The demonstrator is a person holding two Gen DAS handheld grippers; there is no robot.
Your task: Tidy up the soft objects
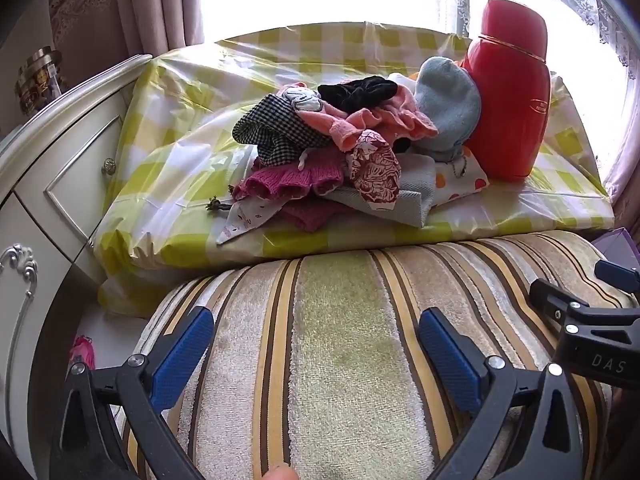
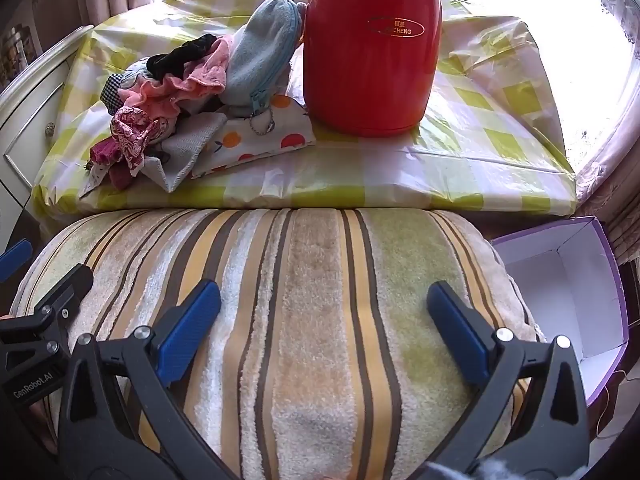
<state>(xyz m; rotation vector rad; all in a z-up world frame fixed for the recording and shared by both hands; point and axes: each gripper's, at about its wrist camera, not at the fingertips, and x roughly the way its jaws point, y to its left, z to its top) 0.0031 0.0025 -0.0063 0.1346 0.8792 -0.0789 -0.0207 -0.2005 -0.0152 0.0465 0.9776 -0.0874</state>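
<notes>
A heap of small soft items [image 1: 344, 148] [image 2: 188, 108] lies on a table under a yellow-check plastic cover [image 1: 192, 112] [image 2: 480, 152]: a checked cloth, pink and magenta pieces, a black scrunchie, a light-blue pouch [image 1: 446, 108] [image 2: 260, 56] and a fruit-print cloth. Nearer to me is a striped towel-covered cushion [image 1: 340, 340] [image 2: 320, 300]. My left gripper [image 1: 316, 344] hovers open over the cushion, nothing between its blue pads. My right gripper [image 2: 324, 324] is likewise open over the cushion, to the right of the left one; its jaw shows in the left wrist view [image 1: 576, 308].
A red flask [image 1: 512, 92] [image 2: 372, 48] stands right of the heap. An open purple box with a white inside [image 2: 568, 292] sits right of the cushion. A white cabinet [image 1: 52, 184] flanks the table's left. Curtains and a bright window are behind.
</notes>
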